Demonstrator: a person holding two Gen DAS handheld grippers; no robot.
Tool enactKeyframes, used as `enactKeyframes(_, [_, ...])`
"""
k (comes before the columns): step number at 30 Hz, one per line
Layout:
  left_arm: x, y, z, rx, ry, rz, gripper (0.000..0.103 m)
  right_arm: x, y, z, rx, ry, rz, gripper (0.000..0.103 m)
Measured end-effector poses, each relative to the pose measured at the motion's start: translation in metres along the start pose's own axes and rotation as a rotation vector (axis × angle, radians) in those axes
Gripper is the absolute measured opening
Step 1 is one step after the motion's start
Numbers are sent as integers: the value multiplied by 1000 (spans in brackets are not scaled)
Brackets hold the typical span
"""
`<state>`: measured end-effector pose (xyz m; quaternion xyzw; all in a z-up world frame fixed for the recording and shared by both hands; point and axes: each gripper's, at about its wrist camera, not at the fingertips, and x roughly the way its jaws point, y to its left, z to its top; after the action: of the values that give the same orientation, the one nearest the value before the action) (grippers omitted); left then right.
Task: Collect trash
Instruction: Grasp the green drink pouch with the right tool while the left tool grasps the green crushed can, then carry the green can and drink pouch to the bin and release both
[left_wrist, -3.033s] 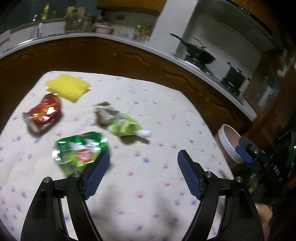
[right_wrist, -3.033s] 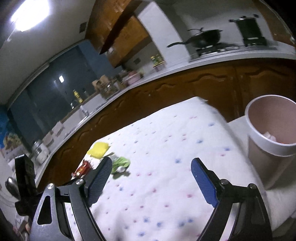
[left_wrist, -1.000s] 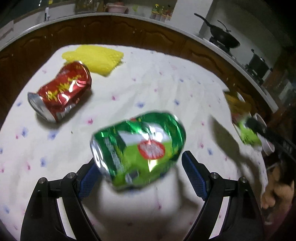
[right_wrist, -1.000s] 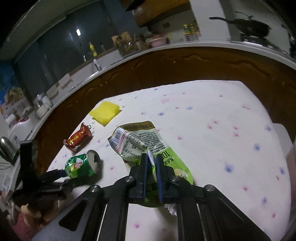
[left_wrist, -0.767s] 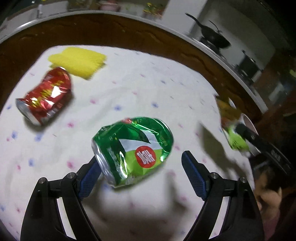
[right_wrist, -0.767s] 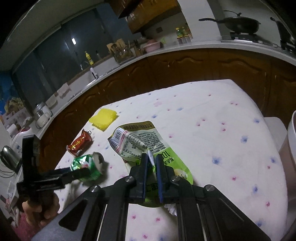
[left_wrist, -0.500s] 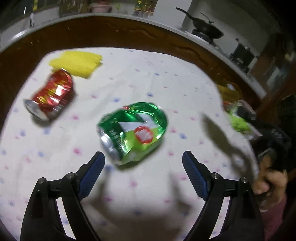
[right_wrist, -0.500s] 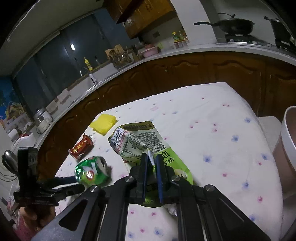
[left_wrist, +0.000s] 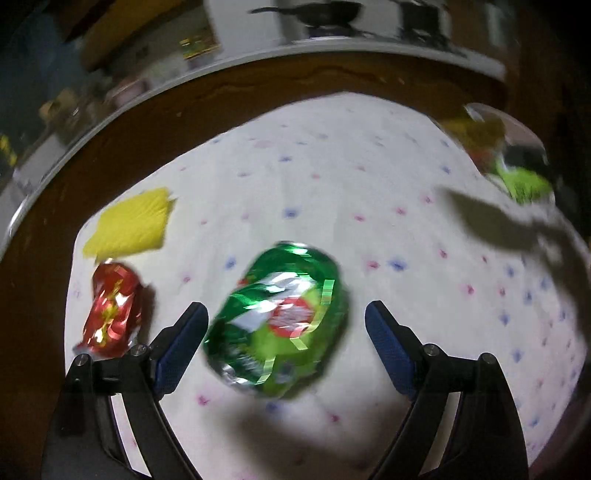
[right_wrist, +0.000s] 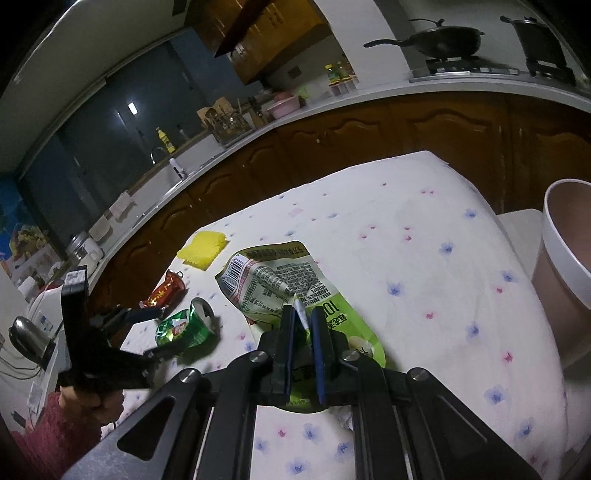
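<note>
Left gripper: jaws spread wide, holding nothing. Crushed green can lies on its side on the surface between the two blue pads, not touching either as far as the blurred left view shows. The right view shows the same can with its open top facing away from the left gripper, one finger alongside it on each side.

Red can, also crushed, lies just left of the left pad. Yellow sponge lies beyond the red can, near the far left edge of the spotted cloth.

Right gripper: jaws clenched on the green pouch. The pouch is crumpled, its barcode end sticking out past the fingertips, and it is lifted above the surface. The left view shows the pouch at far right, blurred.

Bin: pinkish tub with a white rim, standing off the right edge of the surface, to the right of the pouch. Contents cannot be told from here.
</note>
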<state>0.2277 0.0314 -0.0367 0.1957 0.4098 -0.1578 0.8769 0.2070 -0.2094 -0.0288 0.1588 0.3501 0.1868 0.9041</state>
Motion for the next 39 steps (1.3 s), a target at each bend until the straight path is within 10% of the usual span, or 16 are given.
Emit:
enactKeyframes(5, [15, -3, -2, 28, 30, 50, 74, -2, 0, 0, 11, -4, -3, 9])
enactKeyframes(7, [12, 6, -1, 2, 13, 51, 52, -4, 0, 0, 7, -10, -6, 9])
enactKeyframes(18, [-19, 36, -1, -273, -58, -121, 29, -15, -3, -2, 14, -50, 4, 9])
enactKeyframes(27, [-37, 5, 17, -411, -134, -268, 28, -39, -20, -5, 34, -84, -20, 9])
enactKeyframes(39, [-41, -74, 70, -352, -184, -403, 28, -90, -66, -9, 98, -155, -96, 9])
